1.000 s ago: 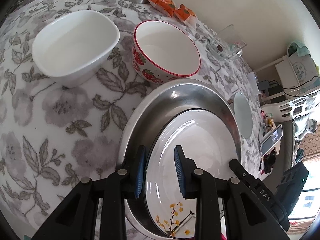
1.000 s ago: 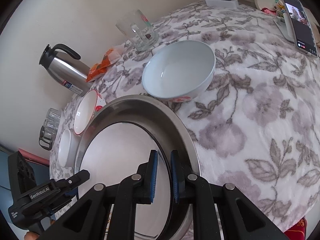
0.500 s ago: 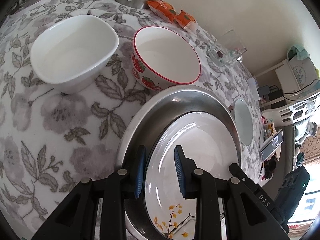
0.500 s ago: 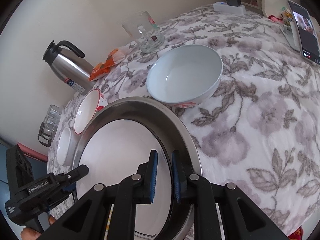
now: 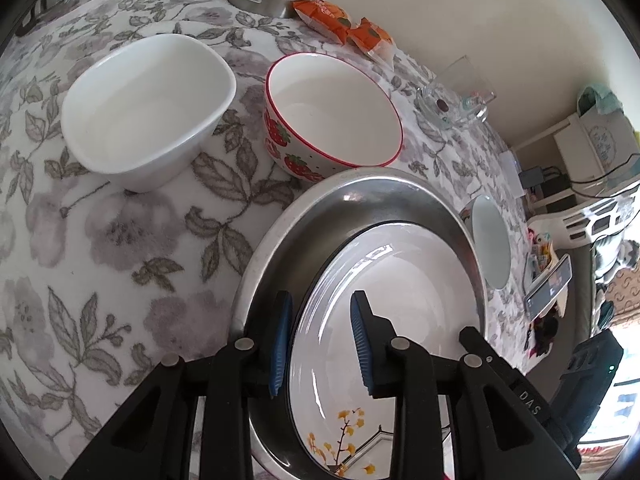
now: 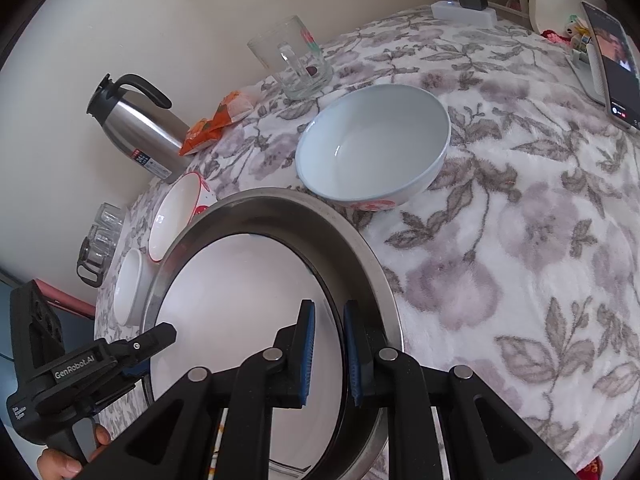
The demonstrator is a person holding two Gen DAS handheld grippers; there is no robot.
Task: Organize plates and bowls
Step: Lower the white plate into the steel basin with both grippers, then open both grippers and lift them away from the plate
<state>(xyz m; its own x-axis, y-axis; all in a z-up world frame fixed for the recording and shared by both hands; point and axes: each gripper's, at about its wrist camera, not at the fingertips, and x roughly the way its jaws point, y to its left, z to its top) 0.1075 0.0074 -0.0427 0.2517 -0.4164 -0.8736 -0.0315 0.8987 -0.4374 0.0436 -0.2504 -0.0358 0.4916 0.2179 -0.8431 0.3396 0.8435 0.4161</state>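
A white plate with yellow flowers (image 5: 392, 304) lies inside a wide steel plate (image 5: 360, 196) on the floral cloth; both show in the right wrist view, the white plate (image 6: 240, 300) and the steel plate (image 6: 360, 248). My left gripper (image 5: 320, 336) straddles the white plate's left rim, jaws apart. My right gripper (image 6: 328, 356) is closed on the white plate's right rim. A white squarish bowl (image 5: 148, 100), a strawberry bowl (image 5: 332, 116) and a pale blue bowl (image 6: 372, 144) stand around the plates.
A steel thermos (image 6: 132, 128), orange snack packets (image 6: 216, 124), a glass mug (image 6: 292, 60) and small glasses (image 6: 100, 240) stand along the wall side. A phone (image 6: 612, 64) and a power strip (image 6: 464, 12) lie at the far right.
Both views have shifted slightly; the bowls sit a little lower and nearer in frame. The grippers keep the same hold at the white plate's rims.
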